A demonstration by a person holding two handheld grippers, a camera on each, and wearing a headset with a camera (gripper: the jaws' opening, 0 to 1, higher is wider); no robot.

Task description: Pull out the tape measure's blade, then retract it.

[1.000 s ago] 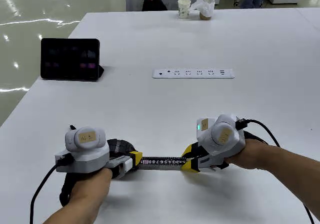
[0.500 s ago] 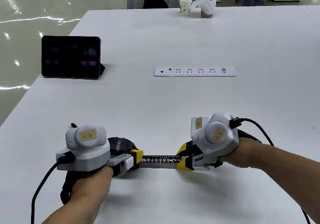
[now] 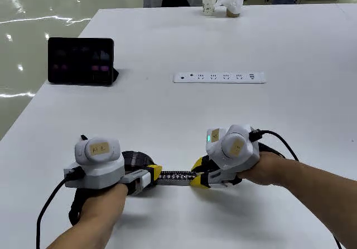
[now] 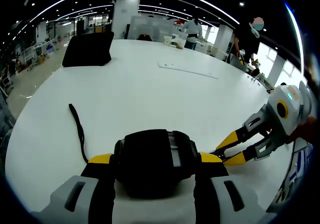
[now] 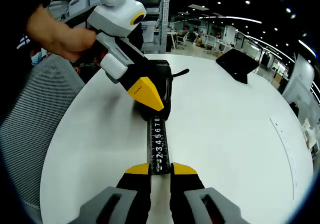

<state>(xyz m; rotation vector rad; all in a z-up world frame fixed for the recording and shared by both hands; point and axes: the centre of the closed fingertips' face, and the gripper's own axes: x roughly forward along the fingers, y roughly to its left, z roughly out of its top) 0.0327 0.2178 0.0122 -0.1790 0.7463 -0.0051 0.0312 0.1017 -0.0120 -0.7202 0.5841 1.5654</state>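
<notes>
Blade (image 5: 158, 146) shows shorter than a second ago. The right gripper (image 3: 198, 174), jaws clamped on the blade tip, has closed in toward the tape measure (image 4: 152, 159), which sits on the tabletop (image 3: 234, 121) clamped in the left gripper (image 3: 147, 174) jaws. Likely retracting, nearly done. Power strip (image 3: 219, 77) and tablet (image 3: 81, 60) well apart; tabletop's left edge is the nearer limit, bare room rightward.

The table (image 3: 167, 121) is smooth, matt white, the tape measure (image 4: 152, 159) has a matt black, rubbery-looking case and a thin black blade (image 5: 158, 146) printed with white numbers, the left hand-held gripper (image 3: 150, 175) and right hand-held gripper (image 3: 198, 174) are smooth whitish plastic with yellow tips, and the tablet (image 3: 81, 60) has a dark, glossy screen.
</notes>
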